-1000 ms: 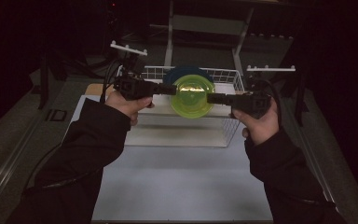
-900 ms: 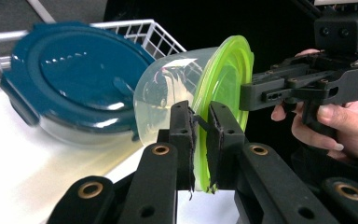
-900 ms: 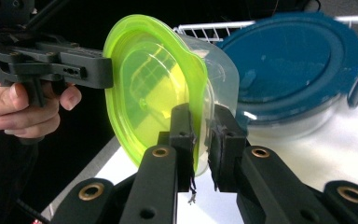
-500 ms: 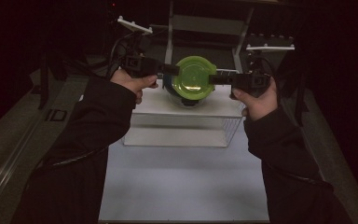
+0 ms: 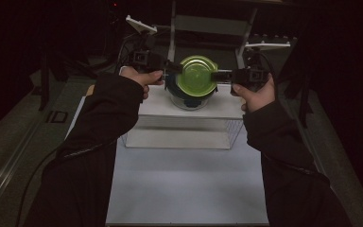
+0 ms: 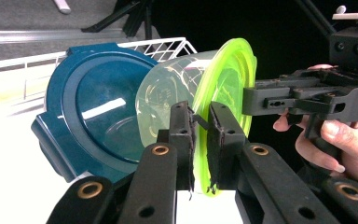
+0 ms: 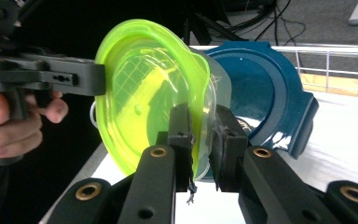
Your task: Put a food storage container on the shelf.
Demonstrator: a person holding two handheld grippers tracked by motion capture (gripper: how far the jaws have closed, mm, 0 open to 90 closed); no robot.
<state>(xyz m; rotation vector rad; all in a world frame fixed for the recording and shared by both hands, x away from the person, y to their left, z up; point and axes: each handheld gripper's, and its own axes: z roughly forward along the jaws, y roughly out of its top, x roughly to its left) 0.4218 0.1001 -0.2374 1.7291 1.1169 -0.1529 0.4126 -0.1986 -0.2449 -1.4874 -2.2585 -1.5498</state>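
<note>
We hold a clear container (image 5: 189,97) with a lime-green lid (image 5: 197,75) between our two grippers, above the far end of the white table (image 5: 189,189). In the high view the lid sits toward twelve o'clock from the table's middle, its flat top facing up at the camera.

Our left gripper (image 5: 172,67) comes in at the lid's nine o'clock side. In the left gripper view its jaws are nearly closed, and the pads pinch the lid's rim (image 6: 200,140) between them (the clear body runs off to the left of the jaws). Our right gripper (image 5: 216,74) comes in from three o'clock. In the right gripper view its jaws stand just as narrow, clamped over the opposite rim (image 7: 200,135), with green lid on one side and clear wall on the other.

Just behind the container lies a dark teal lid (image 6: 88,116), partly hidden by it. A white wire basket (image 6: 163,46) shows behind that in both gripper views. Nearer to us, at six o'clock from the container, a clear box (image 5: 179,127) stands on the table.
</note>
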